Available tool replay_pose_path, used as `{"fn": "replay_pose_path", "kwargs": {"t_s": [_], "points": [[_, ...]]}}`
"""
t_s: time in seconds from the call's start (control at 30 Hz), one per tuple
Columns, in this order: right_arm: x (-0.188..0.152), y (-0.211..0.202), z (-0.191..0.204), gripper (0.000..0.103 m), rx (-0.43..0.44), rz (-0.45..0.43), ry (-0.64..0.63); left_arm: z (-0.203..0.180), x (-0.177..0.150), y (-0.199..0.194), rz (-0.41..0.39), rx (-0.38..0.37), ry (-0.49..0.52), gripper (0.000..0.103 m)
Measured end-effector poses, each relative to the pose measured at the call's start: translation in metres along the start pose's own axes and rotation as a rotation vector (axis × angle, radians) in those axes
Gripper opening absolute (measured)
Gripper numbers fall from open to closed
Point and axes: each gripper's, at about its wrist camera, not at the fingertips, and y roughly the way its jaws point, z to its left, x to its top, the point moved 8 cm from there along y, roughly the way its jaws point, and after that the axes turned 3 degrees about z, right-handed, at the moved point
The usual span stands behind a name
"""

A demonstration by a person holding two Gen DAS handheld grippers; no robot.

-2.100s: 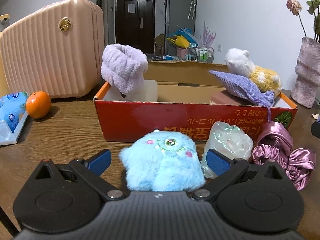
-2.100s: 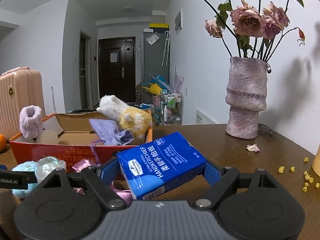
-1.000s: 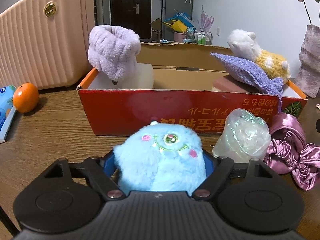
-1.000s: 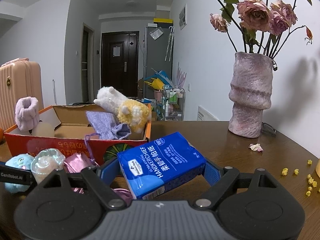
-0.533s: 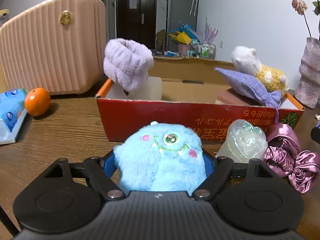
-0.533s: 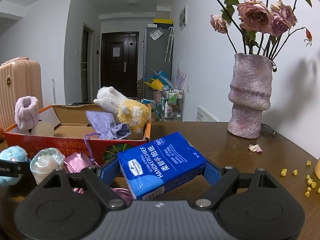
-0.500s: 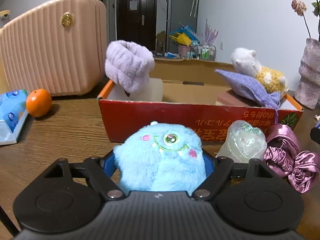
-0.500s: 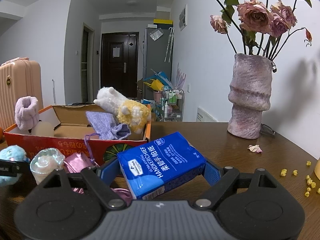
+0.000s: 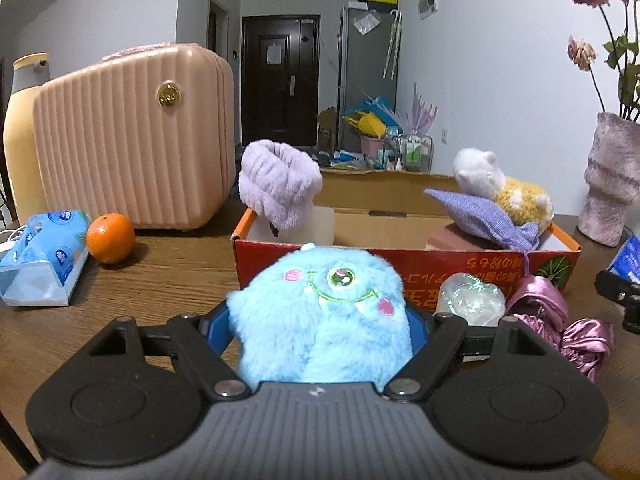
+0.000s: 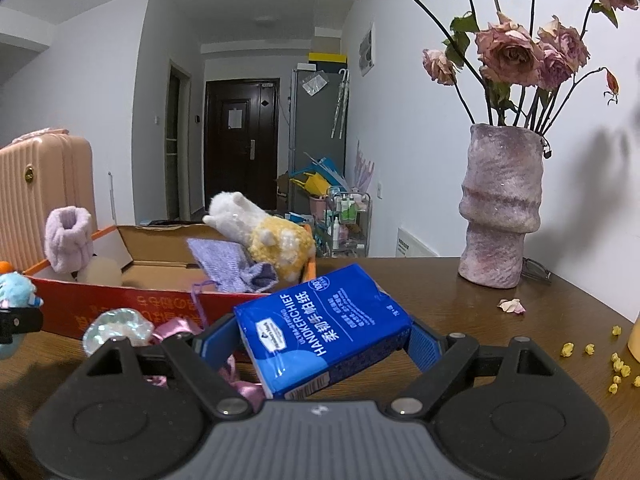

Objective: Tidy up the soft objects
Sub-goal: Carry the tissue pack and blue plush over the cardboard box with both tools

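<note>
My left gripper (image 9: 320,320) is shut on a fluffy blue one-eyed plush toy (image 9: 320,312), held off the table in front of the red cardboard box (image 9: 460,276). The box holds a lilac fuzzy band (image 9: 280,184), a purple knit pouch (image 9: 484,216) and a white-and-yellow plush (image 9: 500,184). My right gripper (image 10: 316,340) is shut on a blue handkerchief tissue pack (image 10: 324,324), tilted, to the right of the box (image 10: 132,304). The blue plush (image 10: 14,290) shows at the right wrist view's left edge.
An iridescent pouch (image 9: 470,300) and a pink satin scrunchie (image 9: 560,320) lie before the box. A pink suitcase (image 9: 132,136), an orange (image 9: 110,238) and a tissue box (image 9: 44,256) stand left. A vase of roses (image 10: 500,208) and yellow crumbs (image 10: 616,360) are right.
My left gripper closed on the blue plush and lifted it, then rose and tilted up so more of the room shows. The right gripper kept still with its pack.
</note>
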Motion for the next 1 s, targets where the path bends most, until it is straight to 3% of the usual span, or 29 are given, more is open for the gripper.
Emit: {"fn": "replay_pose_path", "kwargs": {"t_s": [0.57, 1.0], "points": [[0.012, -0.018, 0.044, 0.087, 0.044, -0.059, 0.018, -0.011, 0.013, -0.035, -0.123, 0.012, -0.006, 0.081], [0.028, -0.01, 0.067, 0.087, 0.066, -0.095, 0.04, -0.008, 0.033, -0.028, -0.167, 0.001, -0.05, 0.081]]}}
